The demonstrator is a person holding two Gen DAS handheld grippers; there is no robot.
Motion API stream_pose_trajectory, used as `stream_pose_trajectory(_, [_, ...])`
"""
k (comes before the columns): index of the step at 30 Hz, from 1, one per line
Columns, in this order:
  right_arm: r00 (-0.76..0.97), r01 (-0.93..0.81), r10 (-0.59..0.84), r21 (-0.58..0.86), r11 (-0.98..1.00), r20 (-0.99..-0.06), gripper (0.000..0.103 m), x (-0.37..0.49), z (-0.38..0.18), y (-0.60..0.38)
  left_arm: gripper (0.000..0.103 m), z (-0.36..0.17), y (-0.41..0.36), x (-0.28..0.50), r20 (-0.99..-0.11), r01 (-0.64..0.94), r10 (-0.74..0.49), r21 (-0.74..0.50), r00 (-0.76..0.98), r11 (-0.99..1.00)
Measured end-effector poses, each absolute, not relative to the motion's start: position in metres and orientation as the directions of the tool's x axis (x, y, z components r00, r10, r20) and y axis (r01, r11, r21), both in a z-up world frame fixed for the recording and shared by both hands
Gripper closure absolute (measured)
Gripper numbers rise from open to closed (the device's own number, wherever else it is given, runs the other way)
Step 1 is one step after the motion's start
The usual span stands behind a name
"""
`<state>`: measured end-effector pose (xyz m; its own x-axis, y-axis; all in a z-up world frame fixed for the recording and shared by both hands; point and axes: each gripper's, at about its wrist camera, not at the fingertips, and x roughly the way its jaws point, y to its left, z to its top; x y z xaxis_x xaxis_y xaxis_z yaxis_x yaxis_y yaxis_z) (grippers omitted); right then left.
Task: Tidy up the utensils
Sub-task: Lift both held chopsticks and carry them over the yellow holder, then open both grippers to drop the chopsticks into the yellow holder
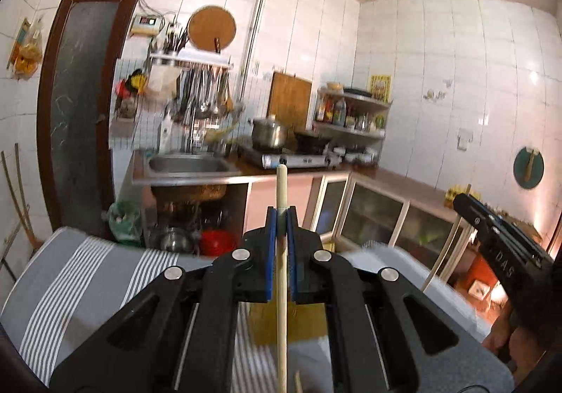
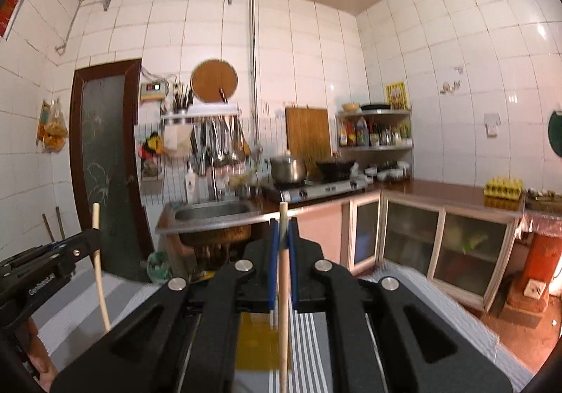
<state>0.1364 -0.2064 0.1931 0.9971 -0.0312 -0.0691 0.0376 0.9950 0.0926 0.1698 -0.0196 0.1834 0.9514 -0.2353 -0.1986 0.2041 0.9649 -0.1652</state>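
My left gripper (image 1: 281, 215) is shut on a pale wooden chopstick (image 1: 281, 189) that stands upright between the blue pads, held above a grey striped cloth (image 1: 80, 273). My right gripper (image 2: 283, 226) is shut on a second wooden chopstick (image 2: 283, 287), also upright. The right gripper (image 1: 505, 245) shows at the right edge of the left wrist view with its chopstick (image 1: 442, 252). The left gripper (image 2: 52, 259) shows at the left of the right wrist view with its chopstick (image 2: 98, 263). A yellow container (image 2: 261, 340) lies below on the cloth, blurred.
Across the room, a counter holds a steel sink (image 2: 210, 212), a gas stove with a pot (image 2: 288, 168) and a wok, and a corner shelf of bottles (image 2: 374, 133). Ladles hang on a wall rack (image 2: 217, 140). Glass-door cabinets (image 2: 439, 249) stand at right.
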Motion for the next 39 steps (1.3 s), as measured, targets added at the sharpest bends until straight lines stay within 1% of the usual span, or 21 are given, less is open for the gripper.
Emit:
stream_pose_trajectory(3, [0.999, 0.034, -0.031, 0.098, 0.995, -0.039, 0.097, 0.16, 0.213, -0.207, 0.099, 0.202, -0.024, 0.195, -0.156, 0.201, -0.229, -0.176, 0.961, 0.964])
stream_pose_trajectory(7, [0.999, 0.037, -0.035, 0.093, 0.995, -0.019, 0.097, 0.196, 0.224, -0.206, 0.099, 0.211, -0.029, 0.233, -0.131, 0.189, -0.217, -0.202, 0.967, 0.961])
stream_pose_trajectory(10, [0.999, 0.035, -0.034, 0.1, 0.994, -0.011, 0.097, 0.218, 0.222, -0.205, 0.099, 0.207, -0.036, 0.263, -0.128, 0.18, -0.209, -0.202, 0.97, 0.963])
stream_pose_trajectory(14, [0.999, 0.022, -0.018, 0.103, 0.994, -0.039, 0.098, 0.252, 0.204, -0.204, 0.099, 0.184, -0.053, 0.295, -0.115, 0.157, -0.176, -0.155, 0.978, 0.975])
stream_pose_trajectory(17, [0.996, 0.012, -0.004, 0.1, 0.995, -0.084, 0.098, 0.27, 0.181, -0.202, 0.098, 0.158, -0.055, 0.314, -0.16, 0.158, -0.185, -0.169, 0.97, 0.973])
stream_pose_trajectory(23, [0.979, 0.009, 0.011, 0.096, 0.995, -0.204, 0.098, 0.301, 0.124, -0.201, 0.098, 0.114, -0.051, 0.337, -0.26, 0.135, -0.174, -0.162, 0.95, 0.978])
stream_pose_trajectory(27, [0.965, 0.002, 0.026, 0.106, 0.994, -0.263, 0.097, 0.31, 0.11, -0.204, 0.098, 0.107, -0.046, 0.336, -0.296, 0.142, -0.183, -0.155, 0.938, 0.978])
stream_pose_trajectory(29, [0.959, 0.007, 0.022, 0.099, 0.995, -0.282, 0.094, 0.308, 0.113, -0.205, 0.097, 0.116, -0.041, 0.328, -0.291, 0.145, -0.185, -0.155, 0.939, 0.977])
stream_pose_trajectory(30, [0.959, 0.017, 0.012, 0.097, 0.995, -0.284, 0.074, 0.304, 0.118, -0.207, 0.084, 0.121, -0.038, 0.323, -0.291, 0.145, -0.185, -0.152, 0.939, 0.978])
stream_pose_trajectory(31, [0.96, 0.026, 0.004, 0.104, 0.994, -0.28, 0.042, 0.299, 0.123, -0.21, 0.057, 0.127, -0.036, 0.317, -0.291, 0.138, -0.175, -0.145, 0.94, 0.98])
stream_pose_trajectory(32, [0.962, 0.033, 0.0, 0.114, 0.993, -0.274, 0.034, 0.294, 0.127, -0.212, 0.044, 0.131, -0.034, 0.311, -0.286, 0.128, -0.164, -0.141, 0.944, 0.982])
stream_pose_trajectory(33, [0.964, 0.043, -0.007, 0.127, 0.991, -0.267, 0.033, 0.288, 0.133, -0.217, 0.029, 0.139, -0.027, 0.297, -0.257, 0.106, -0.138, -0.135, 0.957, 0.985])
stream_pose_trajectory(34, [0.962, 0.06, -0.022, 0.133, 0.989, -0.271, 0.033, 0.279, 0.138, -0.222, 0.023, 0.146, -0.025, 0.285, -0.239, 0.094, -0.122, -0.123, 0.963, 0.988])
stream_pose_trajectory(35, [0.96, 0.072, -0.032, 0.135, 0.988, -0.279, 0.033, 0.274, 0.142, -0.225, 0.021, 0.15, -0.021, 0.275, -0.237, 0.088, -0.112, -0.11, 0.965, 0.99])
stream_pose_trajectory(37, [0.954, 0.088, -0.042, 0.143, 0.986, -0.297, 0.032, 0.26, 0.146, -0.233, 0.012, 0.153, -0.01, 0.255, -0.25, 0.075, -0.098, -0.102, 0.963, 0.992])
stream_pose_trajectory(38, [0.949, 0.099, -0.051, 0.141, 0.985, -0.312, 0.031, 0.251, 0.145, -0.238, 0.009, 0.153, -0.004, 0.244, -0.256, 0.068, -0.093, -0.104, 0.962, 0.992])
stream_pose_trajectory(39, [0.945, 0.106, -0.057, 0.136, 0.985, -0.321, 0.029, 0.242, 0.144, -0.24, 0.005, 0.151, 0.002, 0.234, -0.264, 0.058, -0.083, -0.102, 0.961, 0.993])
